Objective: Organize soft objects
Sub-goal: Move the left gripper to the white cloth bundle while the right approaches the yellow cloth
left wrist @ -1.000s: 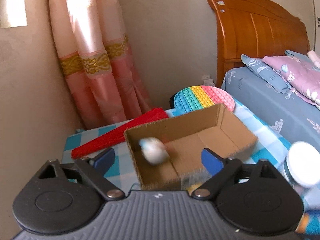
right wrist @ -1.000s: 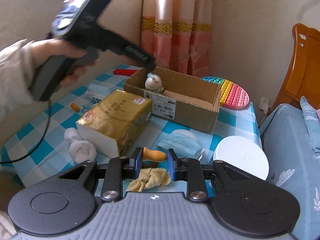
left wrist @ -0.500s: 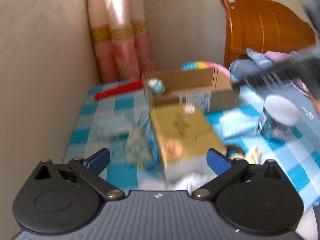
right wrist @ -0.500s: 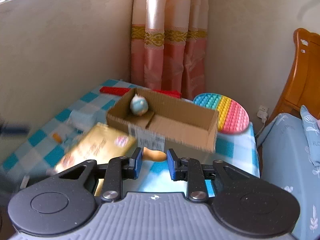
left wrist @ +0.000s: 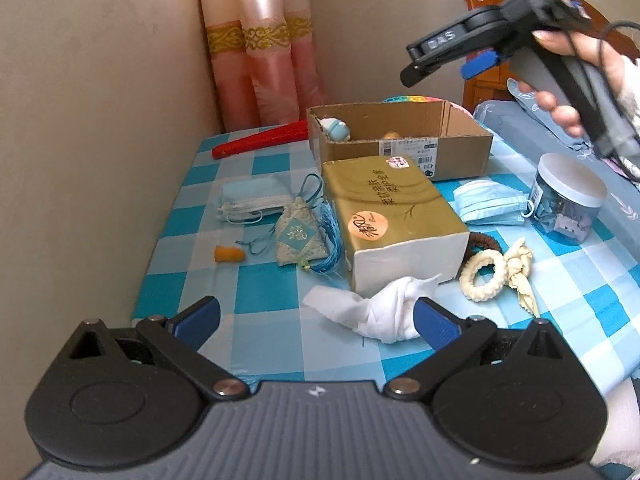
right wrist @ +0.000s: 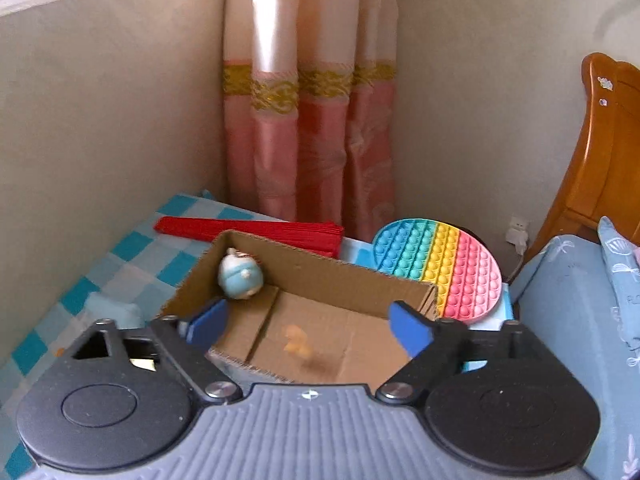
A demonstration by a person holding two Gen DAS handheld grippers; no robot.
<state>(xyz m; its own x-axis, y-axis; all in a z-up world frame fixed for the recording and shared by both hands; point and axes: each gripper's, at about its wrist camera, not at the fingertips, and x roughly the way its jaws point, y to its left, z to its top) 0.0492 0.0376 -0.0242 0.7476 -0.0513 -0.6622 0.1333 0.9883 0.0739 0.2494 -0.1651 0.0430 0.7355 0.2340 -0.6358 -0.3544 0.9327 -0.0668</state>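
Right tongs (right wrist: 308,326) are springing open above the cardboard box (right wrist: 320,276), a blurred orange piece (right wrist: 297,343) between them but ungripped, a round pale-blue toy (right wrist: 240,276) in the box's far-left corner. Left tongs (left wrist: 316,320) gape wide, angled down, crumpled white cloth (left wrist: 376,306) by the right pad, gold tissue pack (left wrist: 390,216) just beyond.

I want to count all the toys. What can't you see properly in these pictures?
- Orange thing in the box: blurred in the right view, half hidden by the box wall in the left.
- Brown hair tie: partly behind the gold tissue pack, left view.
- Jar contents: too small.
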